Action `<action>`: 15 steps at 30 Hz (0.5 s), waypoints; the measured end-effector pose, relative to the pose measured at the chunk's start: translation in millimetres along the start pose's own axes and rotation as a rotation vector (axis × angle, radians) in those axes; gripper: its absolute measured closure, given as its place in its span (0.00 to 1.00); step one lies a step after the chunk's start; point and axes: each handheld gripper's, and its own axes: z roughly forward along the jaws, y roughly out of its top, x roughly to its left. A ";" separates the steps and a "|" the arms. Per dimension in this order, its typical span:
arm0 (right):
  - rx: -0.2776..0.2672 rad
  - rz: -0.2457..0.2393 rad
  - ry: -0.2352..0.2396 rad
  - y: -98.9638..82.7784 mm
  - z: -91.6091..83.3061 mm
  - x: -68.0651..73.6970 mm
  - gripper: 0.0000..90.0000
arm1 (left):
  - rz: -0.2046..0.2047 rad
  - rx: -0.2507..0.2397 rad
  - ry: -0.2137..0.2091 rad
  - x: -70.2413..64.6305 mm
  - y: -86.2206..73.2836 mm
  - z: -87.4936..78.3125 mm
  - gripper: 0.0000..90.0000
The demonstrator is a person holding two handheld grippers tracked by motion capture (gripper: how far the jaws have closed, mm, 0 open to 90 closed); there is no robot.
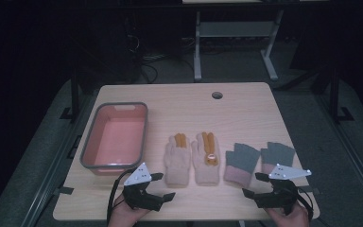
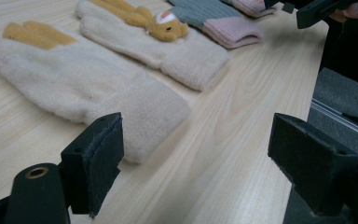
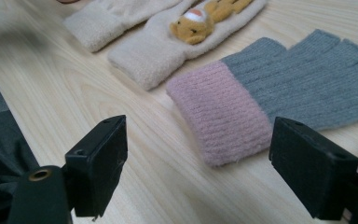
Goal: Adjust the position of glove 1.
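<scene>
Both my claws wait open at the bench's (image 1: 246, 101) near edge, gripping nothing.
Pink tub (image 1: 116, 137) sits at 9 o'clock; cream gloves (image 1: 192, 158) lie centre, grey-pink gloves (image 1: 257, 161) at 3 o'clock; my left claw (image 1: 163, 187) faces the cream cuff, my right claw (image 1: 253, 184) the pink cuff.

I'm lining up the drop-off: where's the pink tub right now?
In the high view the pink tub sits on the table's left side, left of the cream gloves and just beyond the open left gripper.
</scene>
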 end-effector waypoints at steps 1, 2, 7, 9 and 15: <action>-0.001 -0.006 0.002 0.2 0.6 -0.4 0.21 | 0.000 0.000 0.000 0.0 0.0 0.0 0.20; 0.000 -0.006 0.006 0.3 1.1 -0.5 0.21 | -0.003 0.001 -0.002 0.5 -0.1 0.3 0.20; 0.002 -0.006 0.013 1.1 2.1 0.0 0.21 | -0.002 0.000 -0.005 -0.3 -0.2 0.5 0.20; 0.000 -0.002 0.021 1.9 2.5 -0.1 0.21 | 0.001 0.002 -0.009 -1.3 -0.3 0.6 0.20; 0.006 -0.013 0.029 14.1 4.2 2.8 0.21 | -0.001 -0.001 -0.001 0.2 -1.0 -1.4 0.20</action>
